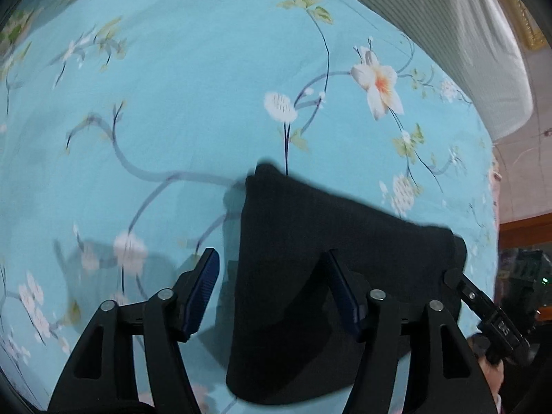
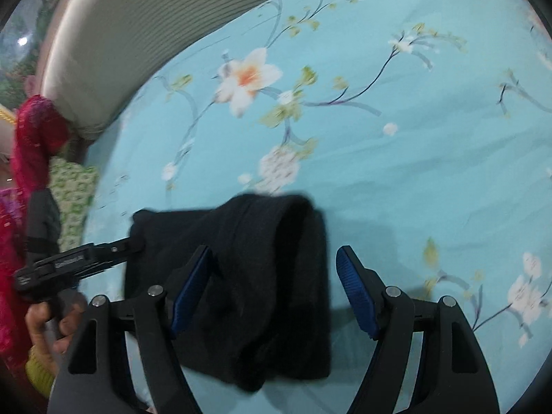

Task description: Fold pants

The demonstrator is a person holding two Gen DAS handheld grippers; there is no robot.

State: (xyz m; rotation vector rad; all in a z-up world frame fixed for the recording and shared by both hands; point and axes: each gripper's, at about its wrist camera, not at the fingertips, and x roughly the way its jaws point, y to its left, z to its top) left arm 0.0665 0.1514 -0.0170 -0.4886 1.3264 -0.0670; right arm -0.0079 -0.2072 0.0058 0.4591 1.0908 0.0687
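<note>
Folded black pants lie under both grippers' apart jaws, seemingly unclamped.

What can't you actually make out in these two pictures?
- Pants: both views, all black and blurred, folds and layers unreadable.
- Near edge of pants: left wrist view, behind left gripper.
- Person's hand: right wrist view, cut off by the frame edge.
- Bedsheet: flower print smeared by blur.

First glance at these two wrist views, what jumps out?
The folded black pants, a dark compact bundle on the light blue floral bedsheet, low and centre in both views. Both grippers hover over it with fingers spread: left gripper and right gripper, neither clamping the cloth. The big white-and-orange flower print stands out beyond the pants.
</note>
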